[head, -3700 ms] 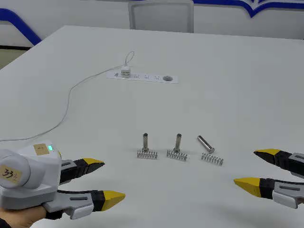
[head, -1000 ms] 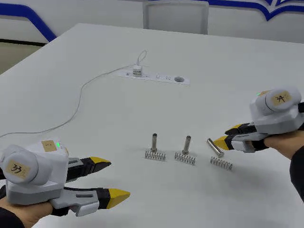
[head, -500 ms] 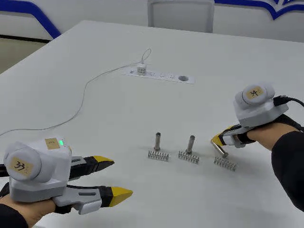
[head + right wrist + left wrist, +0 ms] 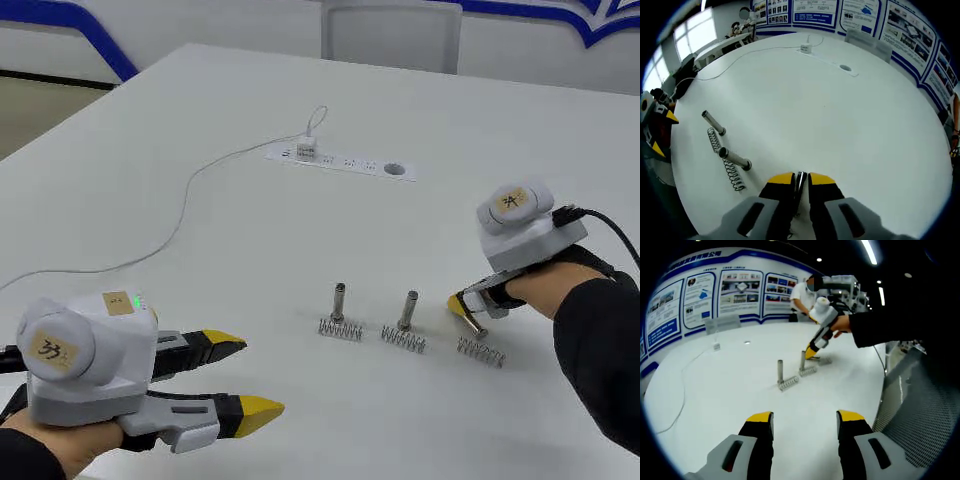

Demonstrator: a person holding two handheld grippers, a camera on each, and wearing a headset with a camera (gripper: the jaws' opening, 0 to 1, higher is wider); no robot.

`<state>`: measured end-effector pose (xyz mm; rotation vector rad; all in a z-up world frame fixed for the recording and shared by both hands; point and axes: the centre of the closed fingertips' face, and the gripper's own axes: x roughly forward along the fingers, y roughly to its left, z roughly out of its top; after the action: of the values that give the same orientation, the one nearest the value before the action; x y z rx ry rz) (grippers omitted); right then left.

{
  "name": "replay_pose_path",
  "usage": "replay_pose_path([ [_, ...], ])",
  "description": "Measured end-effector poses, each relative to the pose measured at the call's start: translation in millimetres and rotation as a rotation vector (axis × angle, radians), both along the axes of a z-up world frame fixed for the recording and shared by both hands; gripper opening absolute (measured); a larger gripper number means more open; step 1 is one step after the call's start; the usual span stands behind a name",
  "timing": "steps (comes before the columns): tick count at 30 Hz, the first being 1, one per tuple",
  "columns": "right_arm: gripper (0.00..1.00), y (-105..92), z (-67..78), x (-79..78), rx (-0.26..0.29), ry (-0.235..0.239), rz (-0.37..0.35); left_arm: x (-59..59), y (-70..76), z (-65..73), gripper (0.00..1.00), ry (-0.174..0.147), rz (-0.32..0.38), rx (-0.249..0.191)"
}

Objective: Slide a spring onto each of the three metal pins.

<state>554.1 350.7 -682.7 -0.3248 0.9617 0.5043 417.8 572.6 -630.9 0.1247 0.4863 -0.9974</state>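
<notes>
Where the right gripper [image 4: 462,303] points down at the table [image 4: 250,230], jaws pinch nearly closed on the right pin [image 4: 800,181], slanted. Left pin [image 4: 339,300] and middle pin [image 4: 410,308] stand upright, left spring [image 4: 340,329] and middle spring [image 4: 403,341] lying just before them. Right spring [image 4: 481,351] beside the pinched pin. Left gripper [image 4: 252,376] hovers well apart, jaws wide, empty.

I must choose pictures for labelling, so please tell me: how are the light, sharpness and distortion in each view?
Head view: soft even light, sharp, straight lines, faint shadows beside the springs. Left gripper view: strong fisheye curving of the table, ceiling lamps glare as streaks. Right gripper view: same curving, the held pin is sharp.
</notes>
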Motion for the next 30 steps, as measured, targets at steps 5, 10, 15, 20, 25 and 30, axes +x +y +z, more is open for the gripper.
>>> replay_pose_path([
  [5,0.11,-1.5,-3.1,0.9,-0.016,0.015,-0.001,1.2,1.4,-1.0,0.51,0.002,0.003,-0.005],
  [10,0.11,-1.2,-3.7,-0.5,-0.013,0.035,-0.008,1.2,1.7,-1.4,0.51,0.004,0.005,-0.006],
  [15,0.1,-1.1,-4.6,-0.7,-0.009,0.059,-0.015,1.0,1.2,-2.0,0.51,0.004,0.002,-0.002],
  [20,0.1,-0.4,-5.2,-0.9,-0.027,0.068,0.006,1.4,1.6,-2.0,0.5,0.003,0.004,-0.002],
  [25,0.09,-0.4,-5.1,-1.2,-0.031,0.052,-0.001,2.1,2.3,-1.4,0.5,-0.003,0.006,0.001],
  [30,0.09,-6.5,-1.1,-5.2,-0.013,0.013,-0.021,2.3,4.4,2.2,0.5,-0.011,0.012,-0.003],
])
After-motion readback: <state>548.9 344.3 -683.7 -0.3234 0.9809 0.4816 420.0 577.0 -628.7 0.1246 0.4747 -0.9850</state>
